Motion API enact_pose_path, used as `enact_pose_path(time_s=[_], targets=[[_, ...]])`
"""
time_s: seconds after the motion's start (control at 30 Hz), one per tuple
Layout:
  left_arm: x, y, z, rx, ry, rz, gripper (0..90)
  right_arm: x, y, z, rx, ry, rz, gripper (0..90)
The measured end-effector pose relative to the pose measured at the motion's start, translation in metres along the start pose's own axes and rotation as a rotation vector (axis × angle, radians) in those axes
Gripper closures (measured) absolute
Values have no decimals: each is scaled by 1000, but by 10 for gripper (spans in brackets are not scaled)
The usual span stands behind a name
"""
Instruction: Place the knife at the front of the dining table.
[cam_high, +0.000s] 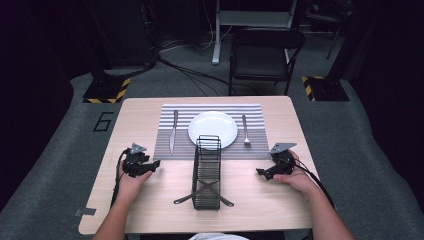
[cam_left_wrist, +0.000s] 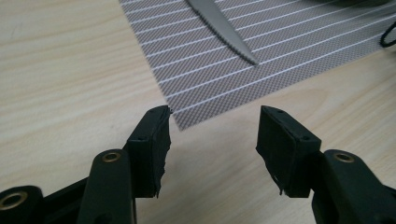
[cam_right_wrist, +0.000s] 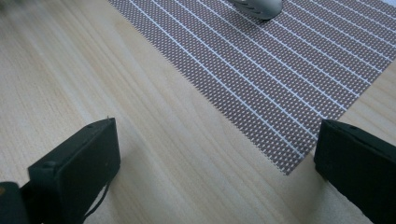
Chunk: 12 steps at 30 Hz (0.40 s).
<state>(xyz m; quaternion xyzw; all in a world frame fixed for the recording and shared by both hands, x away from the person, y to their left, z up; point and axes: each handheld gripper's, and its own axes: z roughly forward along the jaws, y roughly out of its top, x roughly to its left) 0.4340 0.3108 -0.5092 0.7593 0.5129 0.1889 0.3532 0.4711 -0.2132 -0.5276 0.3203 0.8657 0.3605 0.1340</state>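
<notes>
2 grippers rest low over the near half of the wooden table (cam_high: 150, 107), one in each of the person's hands. The left gripper (cam_high: 156, 163) sits toward the near-left side, its jaws spread wide with nothing between them; in the left gripper view they frame bare wood just short of the near-left corner of the striped grey placemat (cam_left_wrist: 261, 44), where the tip of the serrated knife (cam_left_wrist: 223, 31) lies. The right gripper (cam_high: 259, 172) sits toward the near-right side, its jaws also gaping wide and holding nothing; in the right gripper view they straddle the placemat's near-right corner, with the end of the fork's handle (cam_right_wrist: 256, 6) at the top.

On the placemat toward the far edge, a white plate (cam_high: 212, 128) sits in the middle, the knife at its left and the fork (cam_high: 245, 131) at its right. Between the 2 grippers stands a black wire rack (cam_high: 207, 172), running from the plate's near rim toward the near edge, with 2 dark utensils (cam_high: 202, 192) crossed under its near end.
</notes>
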Motion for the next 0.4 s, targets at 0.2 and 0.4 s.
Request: enact_pose_path(time_s=[0.2,0.4], targets=[[3,-8,-2,5,15,5,442,0,0,0,-1,0,1,0],[1,-13,3,19,-3,93,443,0,0,0,0,-1,3,0]])
